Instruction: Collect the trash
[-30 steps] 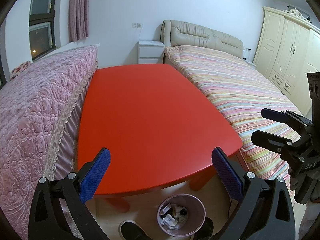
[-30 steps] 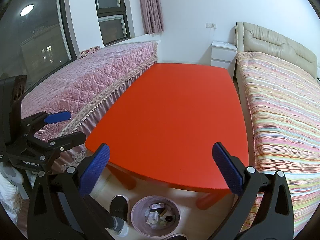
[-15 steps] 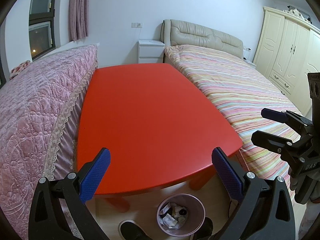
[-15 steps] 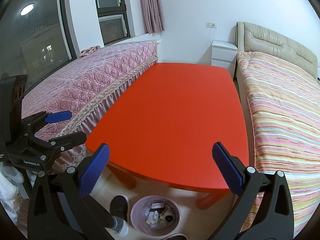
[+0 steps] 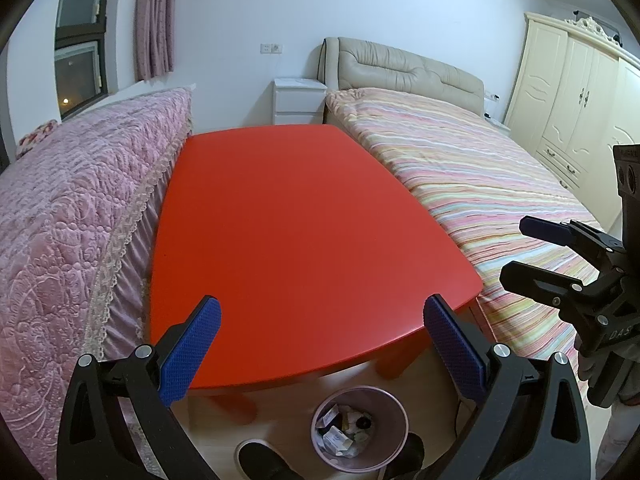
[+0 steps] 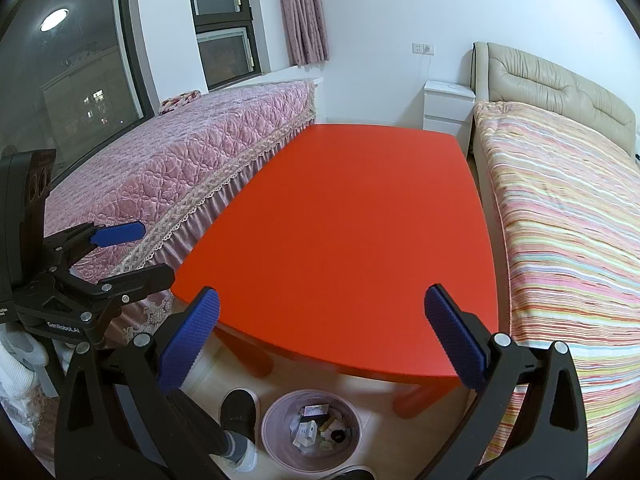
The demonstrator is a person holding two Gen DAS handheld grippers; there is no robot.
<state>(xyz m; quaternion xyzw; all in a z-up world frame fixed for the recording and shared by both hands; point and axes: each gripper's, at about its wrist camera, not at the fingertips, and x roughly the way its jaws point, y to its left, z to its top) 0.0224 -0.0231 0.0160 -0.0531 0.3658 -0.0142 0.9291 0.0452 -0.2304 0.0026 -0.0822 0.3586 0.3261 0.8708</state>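
Risk: the red surface (image 5: 304,240) ahead of both claws carries no visible trash, so a reach there would likely close on nothing, and a careless drop toward the pink bin (image 6: 276,416) below could tip it. Room: pink quilted daybed (image 5: 68,216) left, striped bed (image 6: 568,216) right. Left claw (image 5: 320,350) and right claw (image 6: 322,348) both spread apart, empty; collected trash (image 5: 344,430) sits in the bin, beneath the claws.

Trash-filled bin (image 5: 394,412) beside red table (image 5: 304,240)
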